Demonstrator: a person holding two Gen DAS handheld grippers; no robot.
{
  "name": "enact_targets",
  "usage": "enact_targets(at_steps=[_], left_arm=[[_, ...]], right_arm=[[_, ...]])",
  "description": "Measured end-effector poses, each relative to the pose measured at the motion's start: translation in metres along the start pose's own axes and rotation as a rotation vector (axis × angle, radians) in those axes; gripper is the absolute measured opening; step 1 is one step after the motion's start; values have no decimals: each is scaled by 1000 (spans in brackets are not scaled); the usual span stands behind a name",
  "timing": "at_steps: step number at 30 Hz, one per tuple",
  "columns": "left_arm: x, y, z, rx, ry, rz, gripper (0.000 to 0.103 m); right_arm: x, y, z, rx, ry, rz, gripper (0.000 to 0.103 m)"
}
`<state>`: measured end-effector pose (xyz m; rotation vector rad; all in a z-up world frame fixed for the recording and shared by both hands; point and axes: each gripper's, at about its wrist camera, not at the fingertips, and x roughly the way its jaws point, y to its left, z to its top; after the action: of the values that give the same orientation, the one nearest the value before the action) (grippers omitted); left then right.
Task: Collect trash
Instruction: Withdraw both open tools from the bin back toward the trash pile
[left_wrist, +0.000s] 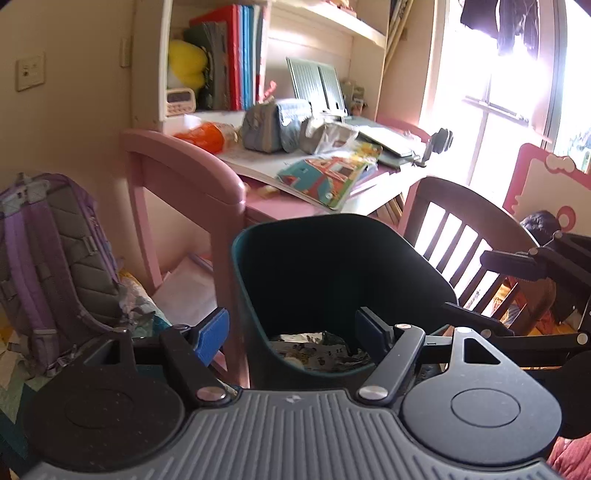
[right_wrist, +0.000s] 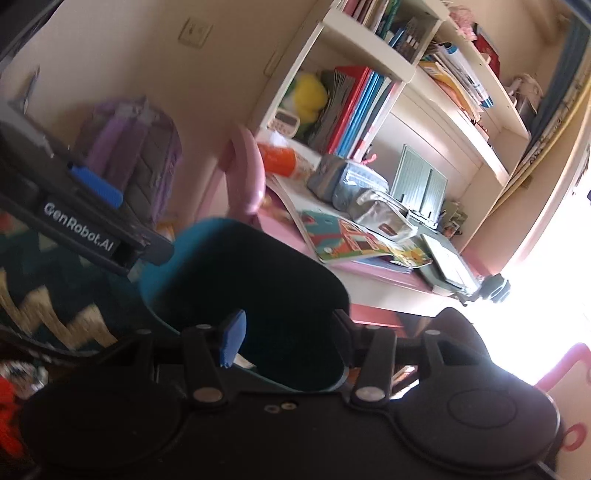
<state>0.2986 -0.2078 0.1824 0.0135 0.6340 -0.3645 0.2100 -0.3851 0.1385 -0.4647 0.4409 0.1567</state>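
A dark teal bin (left_wrist: 332, 273) stands on the floor in front of the pink desk (left_wrist: 207, 177). Crumpled printed wrappers (left_wrist: 317, 350) lie at its bottom. My left gripper (left_wrist: 291, 330) hangs open over the bin's near rim, with one blue pad outside the left wall and the other inside; neither touches it. In the right wrist view, my right gripper (right_wrist: 288, 336) is open over the same bin (right_wrist: 240, 273) with nothing between its pads. On the desk lie an orange wrapper (left_wrist: 207, 136) and a crumpled clear plastic bag (left_wrist: 332, 134).
A purple backpack (left_wrist: 51, 258) leans by the wall at left. A dark slatted wooden chair (left_wrist: 461, 229) stands right of the bin. Books, pouches (left_wrist: 273, 125) and a picture book (left_wrist: 328, 177) crowd the desk under a bookshelf (left_wrist: 229, 55). A bright window is at right.
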Motion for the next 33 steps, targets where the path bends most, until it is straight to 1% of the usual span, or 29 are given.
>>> enact_targets(at_steps=[5,9,16,17,18,19,22,27,33], left_arm=[[-37,17,-13,4,-50,14,75],[-66,39,-29,-11,-72,25,75],[-108,82,-65,-23,-97,89,75],[-113,89,-71,-30,-97,102,77],[-118,97,-77,-43,-97,117,81],[-122,105,-83,-56,-100,128,82],[-133,129,-102,-80,-99,164,82],[-142,170,-138,-128,-74,215,82],[-135,220,-185,-198,-24,265,84]], right_arm=[[-22,16,7,69,-56,74,51],[-38,39,13,99,-98,146,51],[-52,96,20,76,-132,282,52],[-54,106,21,73,-133,303,52],[-54,114,22,69,-133,322,52],[-54,122,23,65,-135,345,52],[-50,147,26,60,-128,408,53],[-38,192,22,59,-107,508,54],[-9,247,8,65,-74,637,57]])
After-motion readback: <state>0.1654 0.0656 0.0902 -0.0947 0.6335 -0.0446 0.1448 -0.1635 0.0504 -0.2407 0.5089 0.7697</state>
